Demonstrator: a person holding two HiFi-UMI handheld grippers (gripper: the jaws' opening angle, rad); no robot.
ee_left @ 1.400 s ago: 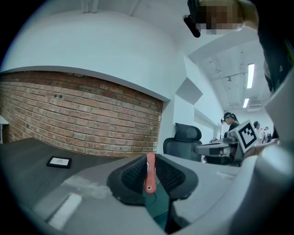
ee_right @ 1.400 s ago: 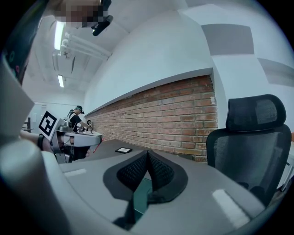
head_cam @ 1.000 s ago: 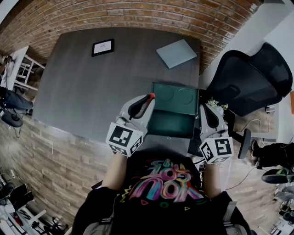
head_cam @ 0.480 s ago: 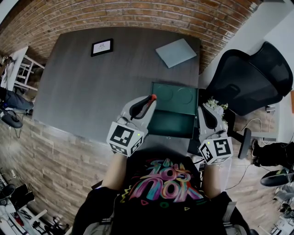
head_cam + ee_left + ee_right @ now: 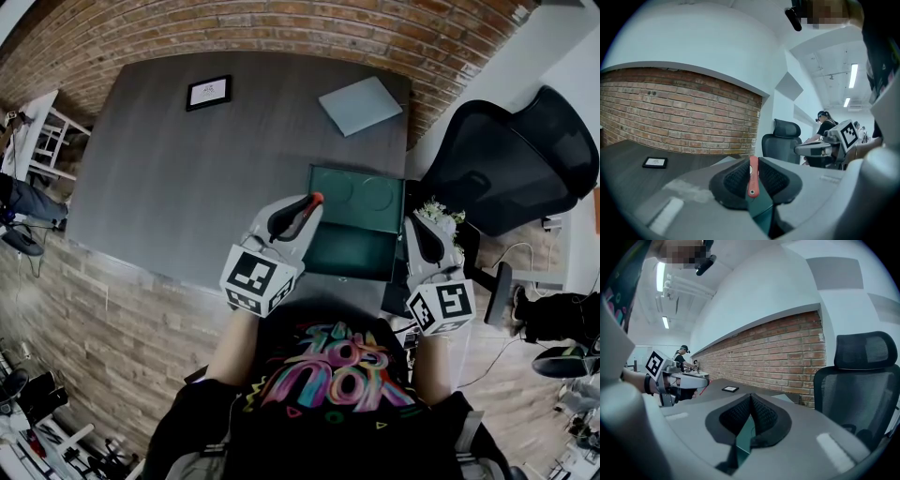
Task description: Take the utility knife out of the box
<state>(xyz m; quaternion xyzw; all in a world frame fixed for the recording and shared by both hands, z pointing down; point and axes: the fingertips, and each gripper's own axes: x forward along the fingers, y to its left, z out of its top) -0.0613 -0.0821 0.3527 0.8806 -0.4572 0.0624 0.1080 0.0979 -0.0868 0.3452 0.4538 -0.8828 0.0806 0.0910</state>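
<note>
Utility knife (image 5: pixel 753 175) pinched between the pads of the left hand-held gripper (image 5: pixel 304 210), red end poking forward, just beside the open green box (image 5: pixel 354 253).

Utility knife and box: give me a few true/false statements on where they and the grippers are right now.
1. The left gripper is clamped on the red utility knife. True.
2. The knife lies inside the green box. False: it is up between the left gripper's jaws.
3. The box is closed. False: it lies open on the table.
4. The right gripper is at the box's right side. True.
5. A black-framed picture lies at the table's far side. True.
</note>
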